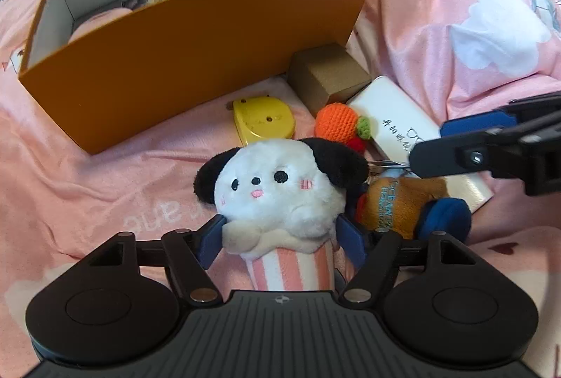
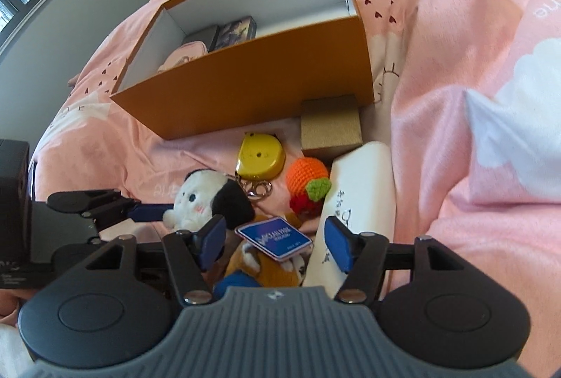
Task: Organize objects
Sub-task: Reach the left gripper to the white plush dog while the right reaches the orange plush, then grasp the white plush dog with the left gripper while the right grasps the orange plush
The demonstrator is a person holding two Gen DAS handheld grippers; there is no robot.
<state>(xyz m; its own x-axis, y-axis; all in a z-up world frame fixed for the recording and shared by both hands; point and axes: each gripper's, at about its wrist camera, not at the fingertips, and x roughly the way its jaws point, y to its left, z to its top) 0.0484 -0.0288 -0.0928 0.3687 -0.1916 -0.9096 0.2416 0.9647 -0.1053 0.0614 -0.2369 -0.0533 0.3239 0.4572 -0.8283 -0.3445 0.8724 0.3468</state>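
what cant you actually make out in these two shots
- Box contents: in the left wrist view the orange box front wall hides most of what lies inside.
- Brown plush toy: its face is not visible; the panda plush covers part of it there, and a blue tag covers it in the right wrist view.
- White case: its print is too small to read.
- Left gripper: pads flank the panda plush; contact unclear.

Pink bedspread [image 1: 87, 189] under orange box [image 1: 196, 62]
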